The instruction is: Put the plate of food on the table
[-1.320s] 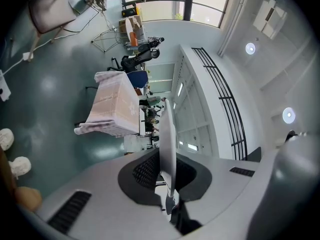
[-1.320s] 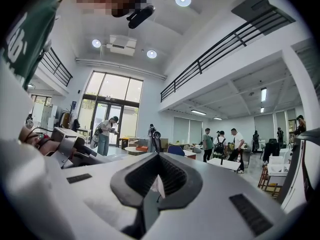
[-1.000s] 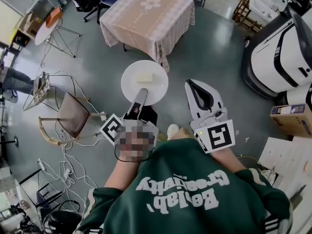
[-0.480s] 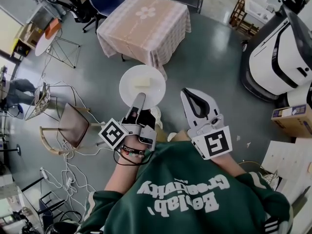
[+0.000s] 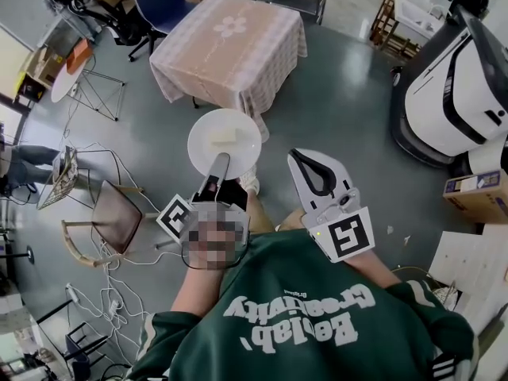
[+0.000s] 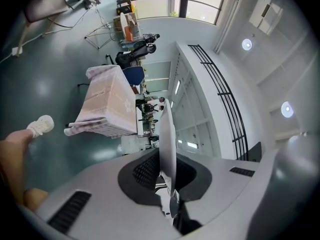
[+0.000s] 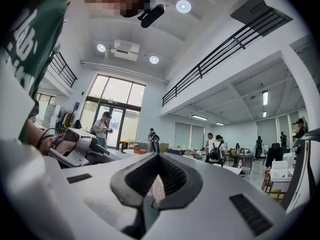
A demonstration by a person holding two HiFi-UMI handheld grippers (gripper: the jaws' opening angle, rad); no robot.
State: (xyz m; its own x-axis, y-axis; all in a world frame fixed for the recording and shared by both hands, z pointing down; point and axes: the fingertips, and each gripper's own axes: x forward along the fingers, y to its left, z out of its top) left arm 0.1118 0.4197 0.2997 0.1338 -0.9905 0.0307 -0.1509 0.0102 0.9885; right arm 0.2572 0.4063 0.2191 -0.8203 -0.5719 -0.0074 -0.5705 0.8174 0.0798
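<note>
The person's green sweatshirt [image 5: 294,324] bears large white lettering, seen upside down in the head view. One word reads "Creativity"; the other starts with "B" and ends in "lab", its middle letter unclear. A smaller line beside it is too small to read. Print on the cardboard box [image 5: 475,190] cannot be made out.

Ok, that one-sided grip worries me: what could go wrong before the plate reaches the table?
The left gripper pinches the plate only at its near rim, while the right gripper gives no support: the plate may sag or slip.
The food lies loose on it and could slide off if it tilts.
The table has a draped cloth that the rim might snag.
</note>
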